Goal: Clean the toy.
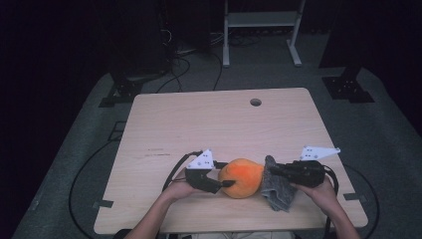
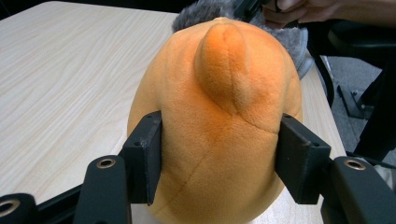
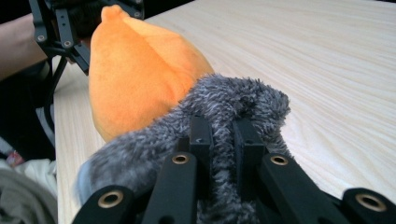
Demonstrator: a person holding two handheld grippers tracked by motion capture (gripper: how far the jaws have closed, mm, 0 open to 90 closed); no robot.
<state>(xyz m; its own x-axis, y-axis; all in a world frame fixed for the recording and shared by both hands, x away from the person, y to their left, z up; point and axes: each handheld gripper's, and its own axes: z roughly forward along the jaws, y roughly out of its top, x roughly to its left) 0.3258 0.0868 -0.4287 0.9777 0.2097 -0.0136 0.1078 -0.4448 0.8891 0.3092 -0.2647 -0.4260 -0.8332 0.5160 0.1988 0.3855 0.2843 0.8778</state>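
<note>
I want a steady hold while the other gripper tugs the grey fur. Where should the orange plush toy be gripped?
Grip the orange plush toy across its wide rounded body, coming level from the end opposite the grey furry piece. There the left gripper already squeezes both flanks; the nub looks too small.

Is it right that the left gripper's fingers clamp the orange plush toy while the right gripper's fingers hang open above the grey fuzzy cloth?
Not quite. The right gripper is not open: its fingers are shut on the grey fuzzy cloth, as the right gripper view shows. The rest holds: the left gripper has its fingers pressed on both sides of the orange plush toy.
</note>
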